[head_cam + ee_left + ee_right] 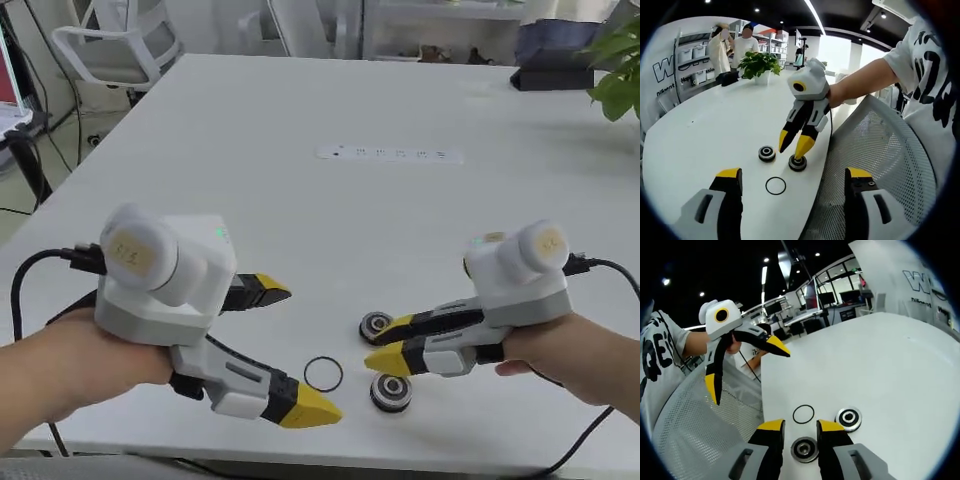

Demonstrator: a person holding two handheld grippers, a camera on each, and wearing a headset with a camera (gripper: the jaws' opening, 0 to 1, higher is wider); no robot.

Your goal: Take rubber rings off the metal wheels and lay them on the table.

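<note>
Two metal wheels stand near the table's front edge, one [376, 325] farther back, one [391, 392] nearer, both with dark rims. A loose black rubber ring [323, 374] lies flat to their left. My right gripper [374, 345] hovers over the wheels, jaws a little apart; through the gap of the right gripper [801, 427] I see the nearer wheel [804, 449], with the other wheel [848, 418] and the ring [803, 414] beyond. My left gripper [293, 351] is wide open with nothing in it, above the ring [775, 185]. In the left gripper view the right gripper [794, 146] points down at the wheels [797, 163].
The white table [300, 200] carries a white power strip [390, 154] near its middle and a dark object [553, 76] with a plant [618, 75] at the far right. A chair [115, 45] stands off the far left corner. A mesh chair back [875, 160] sits by the front edge.
</note>
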